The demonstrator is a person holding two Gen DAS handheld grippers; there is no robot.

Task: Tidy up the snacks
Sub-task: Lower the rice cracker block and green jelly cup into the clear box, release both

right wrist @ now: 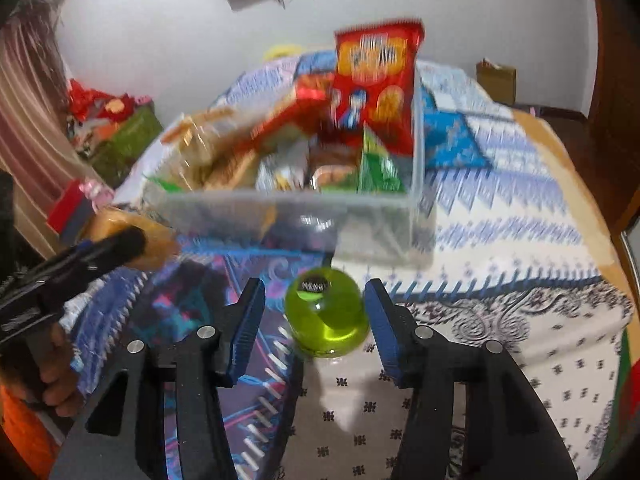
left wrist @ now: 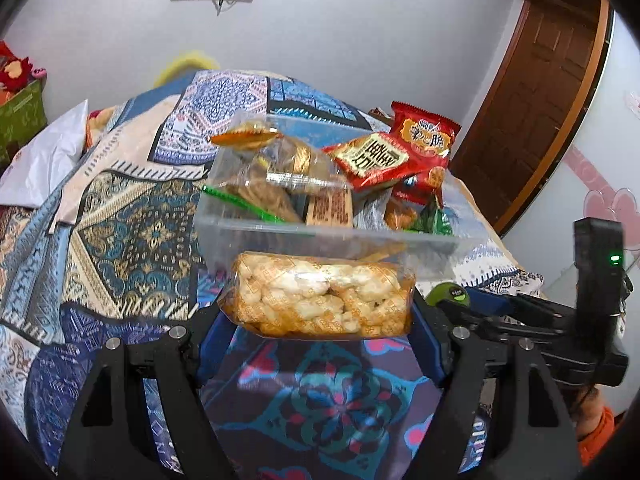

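Green jelly cup (right wrist: pixel 326 316) (black label unreadable)

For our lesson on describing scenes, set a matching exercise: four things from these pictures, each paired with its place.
Things:
1. puffed rice snack pack
2. green jelly cup
3. red cracker bag
4. clear plastic bin

Places:
A. on the patterned bedspread, holding snacks
B. between the right gripper's open jaws
C. standing in the bin
D. held in the left gripper

Pairs: 1-D, 2-B, 3-C, 4-A
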